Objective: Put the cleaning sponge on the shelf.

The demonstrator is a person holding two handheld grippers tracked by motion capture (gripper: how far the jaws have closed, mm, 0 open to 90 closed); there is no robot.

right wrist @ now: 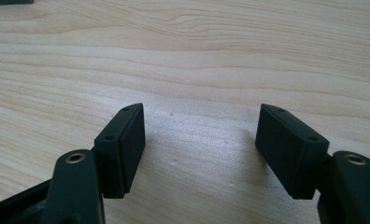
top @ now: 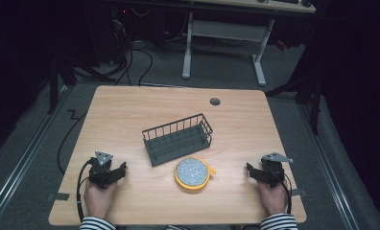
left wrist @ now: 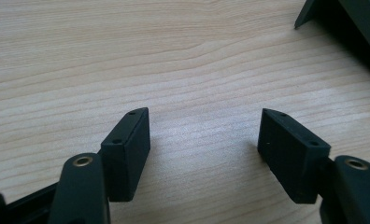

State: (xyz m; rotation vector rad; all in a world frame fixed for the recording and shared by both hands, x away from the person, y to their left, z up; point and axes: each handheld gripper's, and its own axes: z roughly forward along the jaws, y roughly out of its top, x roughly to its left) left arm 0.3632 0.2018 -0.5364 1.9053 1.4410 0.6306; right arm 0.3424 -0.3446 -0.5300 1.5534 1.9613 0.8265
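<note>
Both jaws gape on the left hand-held gripper [top: 123,167] and right hand-held gripper [top: 249,168], resting on the worktop [top: 130,105], rack [top: 177,139] and lid [top: 194,173] between them.

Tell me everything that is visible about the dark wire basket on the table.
The wire basket is a long, rectangular rack of dark grey wire, seemingly metal. Its walls are thin upright bars under a top rail, and its floor looks ribbed. It stands upright and looks empty, turned at an angle near the middle of the wooden table. A round yellow-rimmed dish lies just in front of it; whether they touch is unclear. One dark corner also shows in the left gripper view.
</note>
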